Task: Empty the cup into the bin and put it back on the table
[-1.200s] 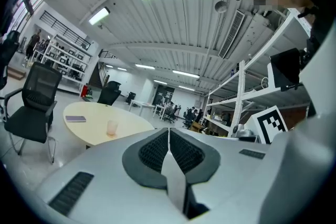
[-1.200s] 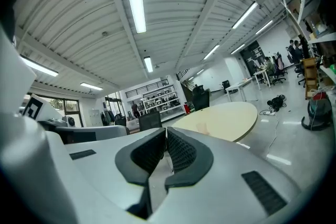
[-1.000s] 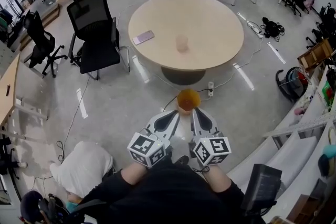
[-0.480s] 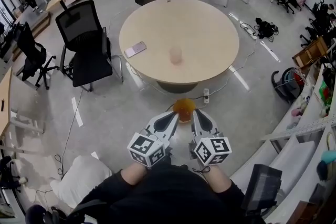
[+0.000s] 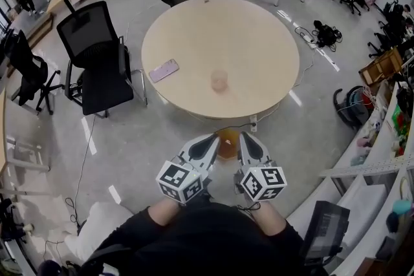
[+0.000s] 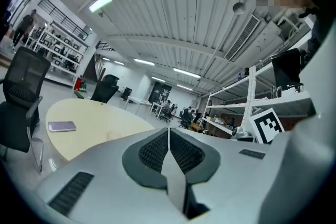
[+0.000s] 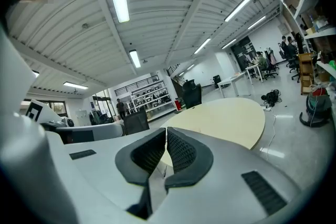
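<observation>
The left gripper (image 5: 211, 140) and right gripper (image 5: 246, 139) are each holding their jaws fully together, gripping nothing. A round orange plastic cup (image 5: 228, 143) is sitting right between the two grippers' tips. Beyond, a round beige wooden table (image 5: 194, 29) is bearing a small translucent pinkish cup (image 5: 220, 80) and a flat pink phone (image 5: 163, 70).

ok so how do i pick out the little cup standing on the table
Find the big round beige table in the middle of the floor. Only two things sit on it: a flat phone near its left edge and, to the right of that, the small pale pinkish cup. The cup is the one that stands upright and looks see-through.
</observation>
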`<state>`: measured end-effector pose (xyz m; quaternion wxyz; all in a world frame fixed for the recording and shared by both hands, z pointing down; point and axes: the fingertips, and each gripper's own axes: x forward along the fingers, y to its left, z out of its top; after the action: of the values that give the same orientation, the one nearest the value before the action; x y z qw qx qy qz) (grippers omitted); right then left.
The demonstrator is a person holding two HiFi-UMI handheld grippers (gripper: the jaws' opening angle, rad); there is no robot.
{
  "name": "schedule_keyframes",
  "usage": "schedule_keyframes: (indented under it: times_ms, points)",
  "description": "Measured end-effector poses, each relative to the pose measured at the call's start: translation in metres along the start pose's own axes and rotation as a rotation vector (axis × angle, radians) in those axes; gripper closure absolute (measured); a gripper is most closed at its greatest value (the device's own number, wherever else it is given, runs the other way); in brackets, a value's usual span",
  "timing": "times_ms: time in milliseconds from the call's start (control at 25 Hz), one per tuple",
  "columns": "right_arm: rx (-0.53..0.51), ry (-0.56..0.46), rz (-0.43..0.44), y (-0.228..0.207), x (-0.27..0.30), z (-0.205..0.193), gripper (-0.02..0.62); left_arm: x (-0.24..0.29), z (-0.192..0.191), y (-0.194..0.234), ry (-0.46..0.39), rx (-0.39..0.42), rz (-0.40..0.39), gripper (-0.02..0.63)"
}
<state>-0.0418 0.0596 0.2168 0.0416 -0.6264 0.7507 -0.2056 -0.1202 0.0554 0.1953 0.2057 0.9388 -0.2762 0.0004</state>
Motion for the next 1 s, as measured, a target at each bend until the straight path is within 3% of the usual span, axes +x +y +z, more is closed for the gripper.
schedule_keyframes:
  times_ms: [240, 480, 760, 1000]
  points:
    - [0.010, 0.044, -0.035, -0.014, 0.046, -0.005, 0.578, 0.022, 0.001, 0.052, 0.029, -0.046, 0.011, 0.581]
    - [0.061, 0.083, -0.035, -0.048, 0.080, -0.015, 0.578, 0.059, -0.010, 0.077, 0.065, -0.070, 0.030, 0.581]
    - [0.114, 0.093, 0.043, -0.081, 0.131, 0.000, 0.578, 0.099, 0.002, 0.105, 0.083, -0.025, 0.130, 0.581]
    - [0.057, 0.151, 0.121, -0.113, 0.172, -0.001, 0.578, 0.132, 0.005, 0.129, 0.064, 0.065, 0.220, 0.581]
